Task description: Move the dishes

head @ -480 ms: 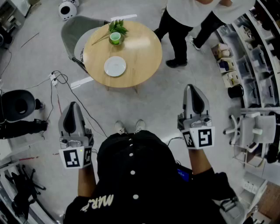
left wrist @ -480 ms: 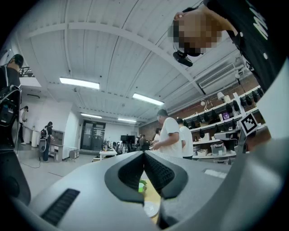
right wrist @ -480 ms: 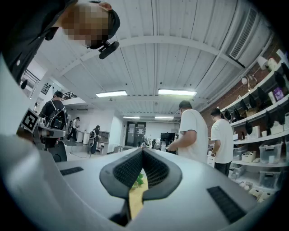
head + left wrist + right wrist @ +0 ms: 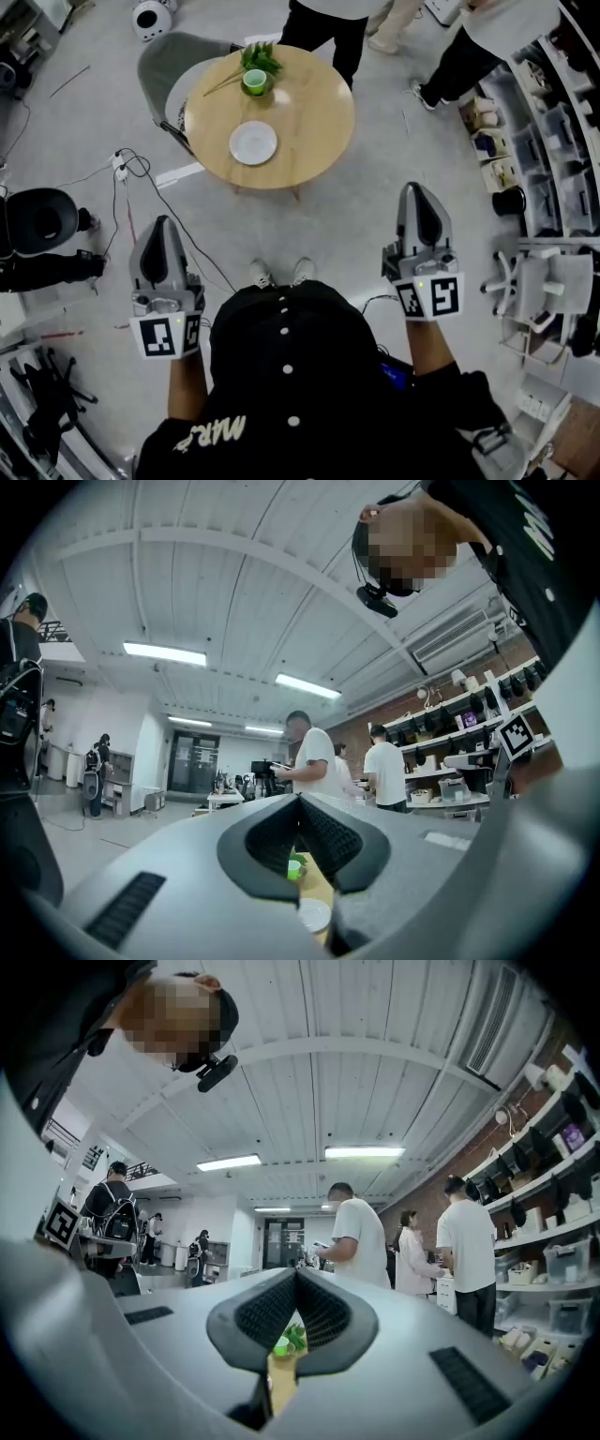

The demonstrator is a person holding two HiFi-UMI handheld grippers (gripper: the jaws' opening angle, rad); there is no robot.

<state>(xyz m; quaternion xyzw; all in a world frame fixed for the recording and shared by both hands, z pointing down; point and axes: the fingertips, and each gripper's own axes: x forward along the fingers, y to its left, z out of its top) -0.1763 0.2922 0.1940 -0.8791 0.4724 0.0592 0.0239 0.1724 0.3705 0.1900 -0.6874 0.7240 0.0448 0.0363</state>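
left tool point(image 4: 160, 230) & right tool point(image 4: 416, 194) are hanging pressed together, empty, well apart from the round wooden bench point(image 4: 309, 112); flat white round plate point(image 4: 253, 142) & small green cup point(image 4: 254, 82) are sitting on it; risks: black floor cable point(image 4: 134, 170) tripping the approach, plate sliding off the bench when pinched by its thin rim.

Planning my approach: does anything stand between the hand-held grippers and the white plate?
Nothing visible. Only bare floor separates the left hand-held gripper and right hand-held gripper from the table, and the white plate lies on its near side.
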